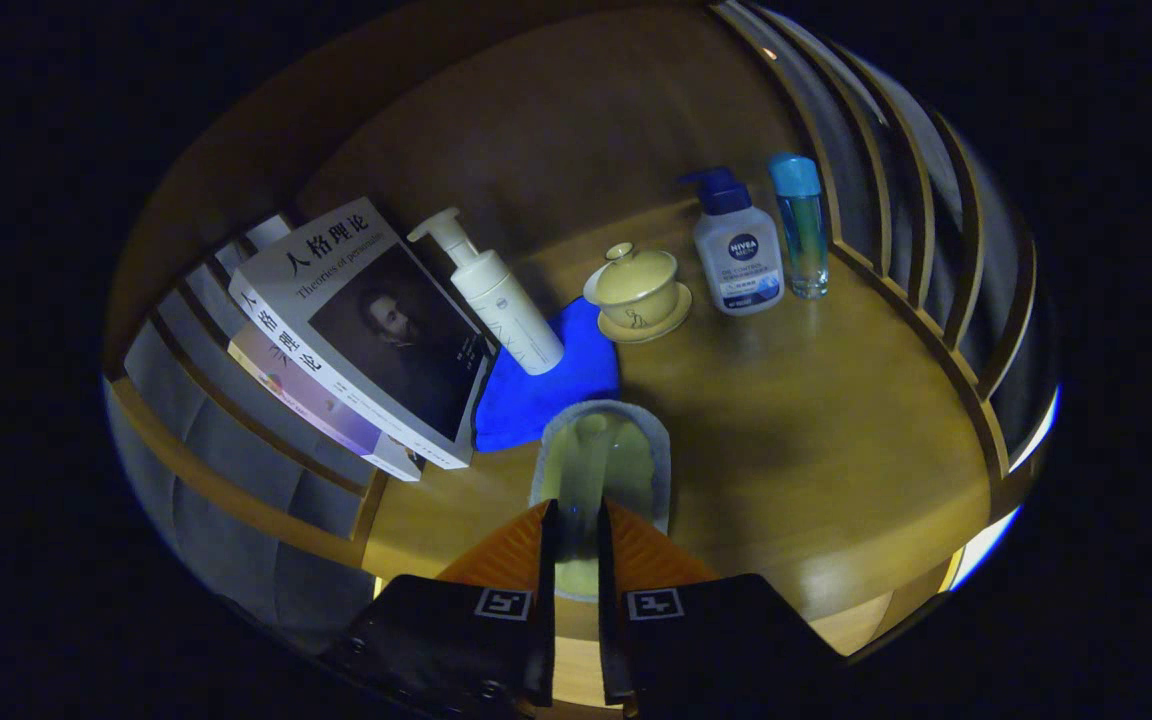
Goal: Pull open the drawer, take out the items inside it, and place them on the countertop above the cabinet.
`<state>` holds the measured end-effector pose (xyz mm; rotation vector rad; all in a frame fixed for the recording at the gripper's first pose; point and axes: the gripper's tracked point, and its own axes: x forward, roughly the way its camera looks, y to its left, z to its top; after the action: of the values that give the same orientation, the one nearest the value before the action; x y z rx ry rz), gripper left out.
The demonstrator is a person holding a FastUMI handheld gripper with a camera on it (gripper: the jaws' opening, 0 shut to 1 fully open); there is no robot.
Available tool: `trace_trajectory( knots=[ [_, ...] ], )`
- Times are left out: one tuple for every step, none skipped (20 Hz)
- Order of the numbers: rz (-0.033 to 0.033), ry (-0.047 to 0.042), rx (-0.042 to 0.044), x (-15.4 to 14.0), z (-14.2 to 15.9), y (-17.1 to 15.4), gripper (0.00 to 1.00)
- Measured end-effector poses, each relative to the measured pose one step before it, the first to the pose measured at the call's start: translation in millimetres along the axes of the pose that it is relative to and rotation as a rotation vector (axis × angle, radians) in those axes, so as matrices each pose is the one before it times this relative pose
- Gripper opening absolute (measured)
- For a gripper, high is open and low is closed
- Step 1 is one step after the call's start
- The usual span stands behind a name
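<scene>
Gripper view, tool: your gripper (576, 520) sits at the bottom centre of the frame, its two fingers drawn close together with a narrow gap, pinching the near edge of a flat pale yellow-green cloth with a grey-white border (604, 462). Both fingers press on that cloth edge.

Gripper view, held item: the cloth reaches from between your fingers forward over the wooden countertop (816, 460), its far rounded end near the middle of the frame. Whether it rests on the wood or hangs just above, you cannot tell.

Gripper view, centre: a bright blue folded cloth (546, 385) lies just beyond the held cloth. On its upper part stands a white pump bottle (498, 295), leaning in this fisheye view.

Gripper view, left: two stacked books, the top one a thick white paperback with a dark portrait cover (366, 330), sit left of the blue cloth.

Gripper view, upper right: a pale yellow lidded tea bowl on a saucer (638, 292) stands beside the blue cloth; right of it a white bottle with a dark blue pump (736, 250), then a clear slim bottle with a light blue cap (802, 228), close together.

Gripper view, edges: wooden slatted rails (946, 300) border the countertop on the right and lower left.
</scene>
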<state>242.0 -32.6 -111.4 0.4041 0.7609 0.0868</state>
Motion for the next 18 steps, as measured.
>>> trace_trajectory(
  knots=[
    [-0.00270,0.00151,-0.01184,1.09,2.28,0.68,0.20],
    [-0.00264,0.00407,-0.01077,3.49,0.46,2.30,0.20],
    [-0.00419,-0.00327,-0.00594,2.79,0.79,-0.34,0.22],
    [-0.01370,0.00100,-0.01052,2.73,-0.23,-2.52,0.24],
    [0.00130,-0.00287,-0.00398,0.53,1.75,-2.38,0.23],
    [-0.00453,0.00093,0.00067,1.67,-1.41,1.73,0.24],
    [0.00135,-0.00695,0.00233,1.02,2.32,-0.03,0.24],
    [-0.00484,-0.01050,-0.00101,-1.55,1.56,-0.31,0.25],
    [-0.00245,-0.01277,-0.00596,1.48,2.16,-0.38,0.24],
    [-0.00758,-0.01019,-0.00771,-2.83,0.93,-1.98,0.35],
    [-0.00054,-0.01245,-0.00950,-3.30,2.32,-1.30,0.45],
    [-0.00024,-0.01199,-0.01125,-3.95,1.76,1.32,0.56],
    [-0.00039,-0.01271,-0.01434,-3.79,1.69,0.59,0.66],
    [-0.00085,-0.01562,-0.01825,-5.14,0.43,0.19,0.76],
    [-0.00900,-0.02342,-0.02503,-7.01,4.49,0.06,0.87],
    [-0.00799,-0.02622,-0.02965,-6.81,1.01,1.47,1.00],
    [-0.00790,-0.02961,-0.03614,-10.80,2.16,0.03,0.99],
    [-0.00291,-0.03051,-0.03303,-9.17,0.68,4.74,0.98]
  ],
)
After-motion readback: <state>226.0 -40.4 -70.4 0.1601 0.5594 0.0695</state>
